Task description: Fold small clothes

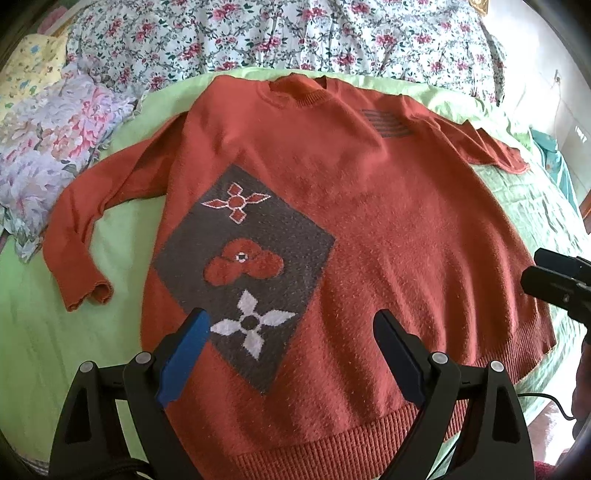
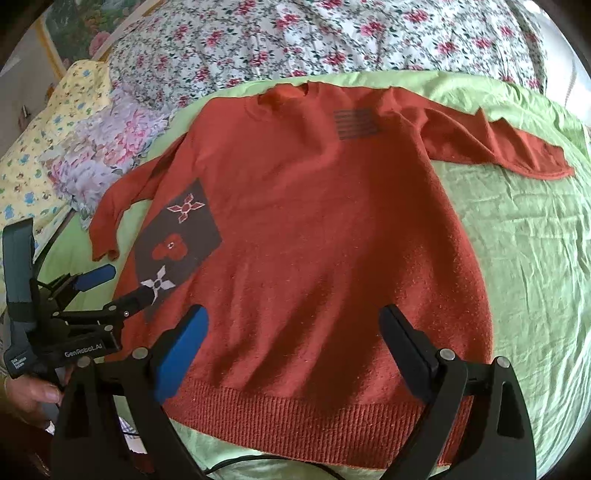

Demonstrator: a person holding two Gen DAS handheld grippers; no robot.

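A rust-red knitted sweater [image 1: 369, 206] lies flat, front up, on a green sheet [image 1: 48, 350], neck away from me, both sleeves spread out. A grey diamond patch with flower motifs [image 1: 243, 266] is on its left half. My left gripper [image 1: 291, 321] is open and empty, hovering over the lower left part near the hem. My right gripper [image 2: 293, 317] is open and empty above the lower middle of the sweater [image 2: 314, 229]. The left gripper also shows in the right wrist view [image 2: 125, 284], open over the sweater's left edge.
A floral quilt [image 1: 295, 33] is bunched along the far side of the bed. Flowered pillows [image 1: 44, 136] lie at the far left. The right gripper's body [image 1: 561, 284] shows at the right edge of the left wrist view. A black cable [image 2: 236, 461] runs under the near hem.
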